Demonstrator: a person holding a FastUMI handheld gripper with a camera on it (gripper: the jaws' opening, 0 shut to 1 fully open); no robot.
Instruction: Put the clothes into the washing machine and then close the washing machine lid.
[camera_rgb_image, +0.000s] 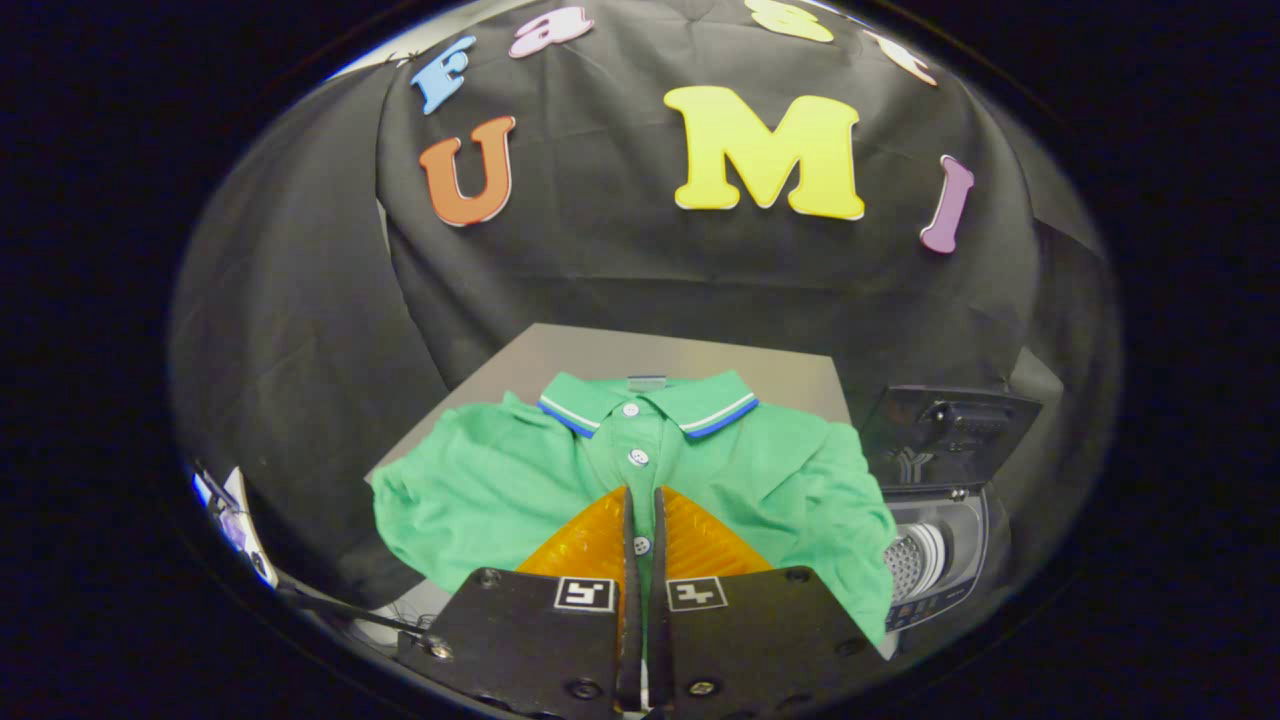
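A green polo shirt with a blue-and-white striped collar lies spread flat on the grey table, collar away from me. My gripper hovers over the shirt's button placket. Its orange fingers stand shut with only a thin slit between them, through which a shirt button shows. No cloth looks lifted or bunched by them. To the right of the table stands a small washing machine, its dark lid raised upright and its perforated drum open to view.
The shirt's right sleeve hangs over the table edge close to the washer. Black cloth walls close in behind and on the left. Some cables and a small device lie low on the left.
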